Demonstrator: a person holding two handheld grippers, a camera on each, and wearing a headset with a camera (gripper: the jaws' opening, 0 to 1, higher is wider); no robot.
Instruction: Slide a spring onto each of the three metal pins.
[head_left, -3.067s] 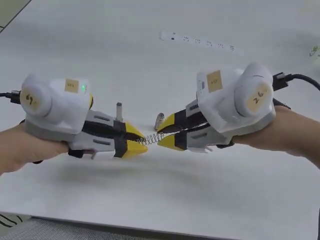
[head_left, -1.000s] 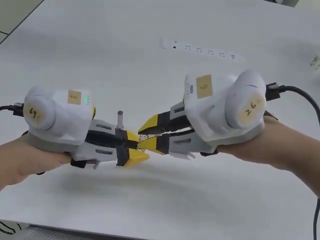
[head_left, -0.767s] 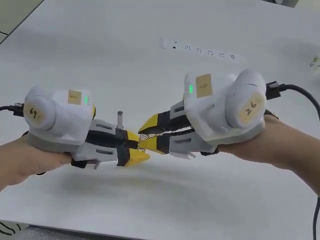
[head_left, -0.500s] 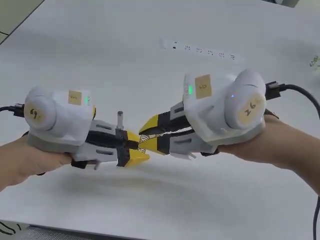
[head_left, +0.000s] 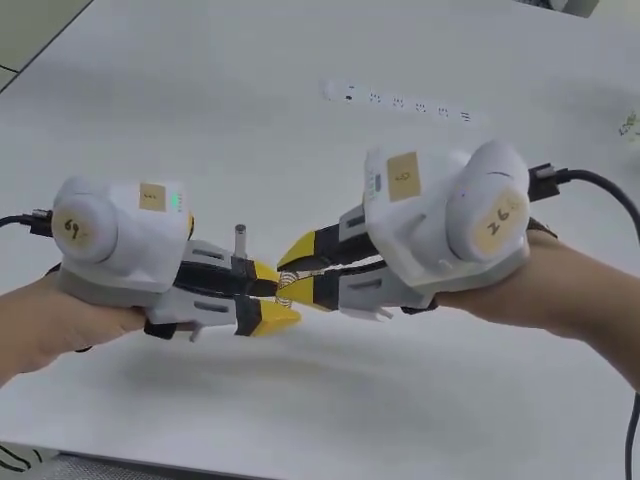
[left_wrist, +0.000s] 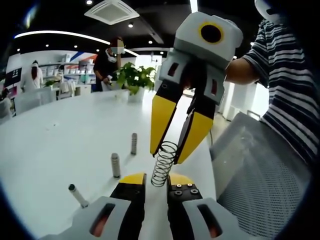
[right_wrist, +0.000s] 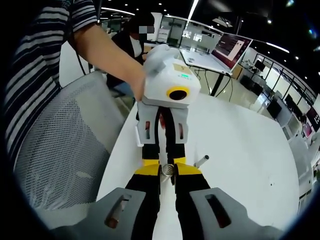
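Left gripper view: the spring (left_wrist: 162, 164) hangs in the air above the desk (left_wrist: 55, 140), with one end at each pair of jaws.
Left gripper (left_wrist: 156, 179): jaws narrow, closed onto the lower end of the coil.
Right gripper (left_wrist: 167, 157): reaches in from above with its yellow jaws drawn in to the coil's width, pinching the upper end.
Pins: three stand on the desk beyond the jaws. The far pin (left_wrist: 133, 143) and the middle pin (left_wrist: 115, 165) are upright, and the near pin (left_wrist: 77, 195) leans. Whether any of them already wears a coil is too small to tell.
Weight: judged very light, being thin wire in open turns.
Stiffness: probably soft along its length and easy to bow sideways. It should hold its round section only under a gentle squeeze.
Slip: bare round wire against hard jaw faces will likely roll or flick away if pinched off-centre.
Where to hold: across the sides of the last few turns at one end, lightly. That leaves the other end's bore free to take a pin.
Caution: with both ends pinched, neither bore looks open. One pair of jaws would need to let go before threading, and a hard grip could flatten the turns.
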